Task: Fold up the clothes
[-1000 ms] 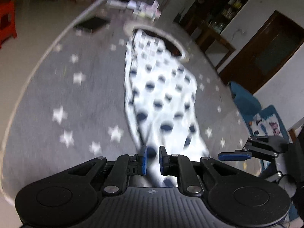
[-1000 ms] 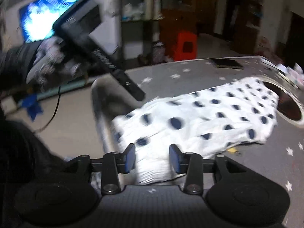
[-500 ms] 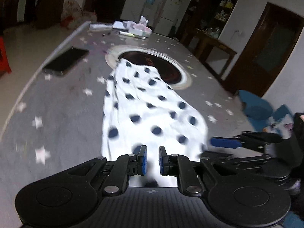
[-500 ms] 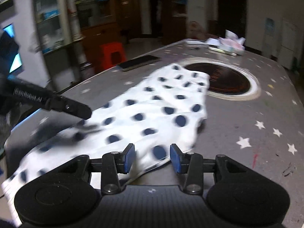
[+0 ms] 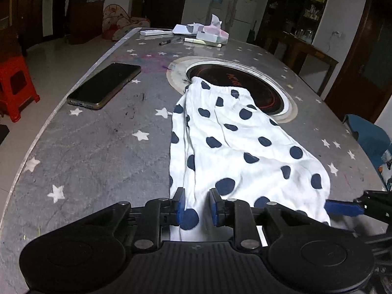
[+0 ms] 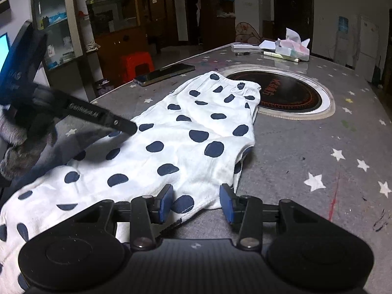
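Already the dotted garment point(image 5: 235, 147) lies lengthwise on the bench point(image 5: 98, 147); left tool point(image 5: 195, 207), just opening, and right tool point(image 6: 197, 201) both stand spread, cross-fold remaining.

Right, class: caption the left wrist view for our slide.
Left gripper open over the polka-dot garment on the star-patterned table.

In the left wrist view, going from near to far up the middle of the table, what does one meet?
Left claw → polka-dot garment → round inset burner → marker pen → tissue box at the far end of the starred table.
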`<control>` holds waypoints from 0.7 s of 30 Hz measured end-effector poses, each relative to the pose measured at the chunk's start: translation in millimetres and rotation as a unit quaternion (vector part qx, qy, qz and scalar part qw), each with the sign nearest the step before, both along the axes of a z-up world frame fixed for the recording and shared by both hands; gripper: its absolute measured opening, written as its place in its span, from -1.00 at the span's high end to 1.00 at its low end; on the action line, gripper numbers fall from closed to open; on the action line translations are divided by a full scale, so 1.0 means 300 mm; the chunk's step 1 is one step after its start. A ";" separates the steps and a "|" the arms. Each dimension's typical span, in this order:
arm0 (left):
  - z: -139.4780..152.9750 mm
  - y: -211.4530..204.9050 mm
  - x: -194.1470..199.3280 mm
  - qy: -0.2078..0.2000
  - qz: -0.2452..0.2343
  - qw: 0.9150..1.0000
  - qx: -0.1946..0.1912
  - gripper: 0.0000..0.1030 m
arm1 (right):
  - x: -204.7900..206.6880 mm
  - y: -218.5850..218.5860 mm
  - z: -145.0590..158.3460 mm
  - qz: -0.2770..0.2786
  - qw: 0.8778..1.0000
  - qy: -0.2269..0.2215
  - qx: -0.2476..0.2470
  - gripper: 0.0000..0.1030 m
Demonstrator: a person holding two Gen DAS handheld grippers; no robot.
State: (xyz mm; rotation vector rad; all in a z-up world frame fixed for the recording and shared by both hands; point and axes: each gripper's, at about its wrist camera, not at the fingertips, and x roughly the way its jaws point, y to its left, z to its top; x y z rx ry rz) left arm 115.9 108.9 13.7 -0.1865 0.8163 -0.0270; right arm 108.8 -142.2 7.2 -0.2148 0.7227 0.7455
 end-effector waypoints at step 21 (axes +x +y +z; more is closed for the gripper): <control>0.076 -0.020 0.032 -0.023 0.005 0.999 0.031 0.85 | -0.005 0.000 -0.007 0.004 1.000 -0.010 -0.008 0.15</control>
